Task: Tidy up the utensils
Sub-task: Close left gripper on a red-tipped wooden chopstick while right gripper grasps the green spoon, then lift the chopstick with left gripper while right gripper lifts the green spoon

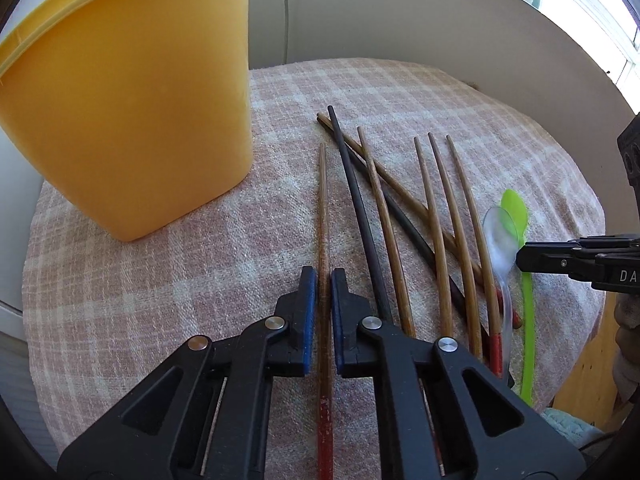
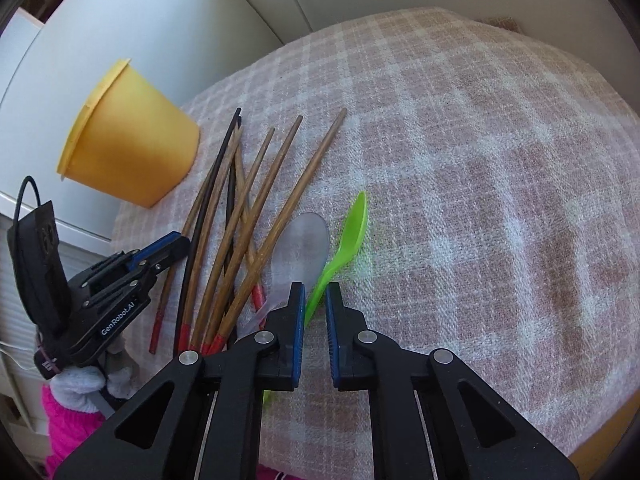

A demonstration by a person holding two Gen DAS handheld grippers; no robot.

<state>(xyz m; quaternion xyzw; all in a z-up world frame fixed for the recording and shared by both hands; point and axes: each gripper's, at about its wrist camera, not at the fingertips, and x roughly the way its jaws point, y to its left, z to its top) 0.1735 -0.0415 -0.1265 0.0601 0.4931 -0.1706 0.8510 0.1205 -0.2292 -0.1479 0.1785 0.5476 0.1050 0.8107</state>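
Note:
Several wooden and black chopsticks lie fanned on the checked cloth; they also show in the right wrist view. My left gripper is shut on one wooden chopstick with a red end. A yellow cup stands upright at the left, also seen in the right wrist view. A green spoon and a clear spoon lie beside the chopsticks. My right gripper straddles the green spoon's handle with a small gap on either side.
The cloth's right half holds nothing. A white wall and a cable stand behind the table. The wooden table edge shows at the right. The left gripper's body sits left of the chopsticks.

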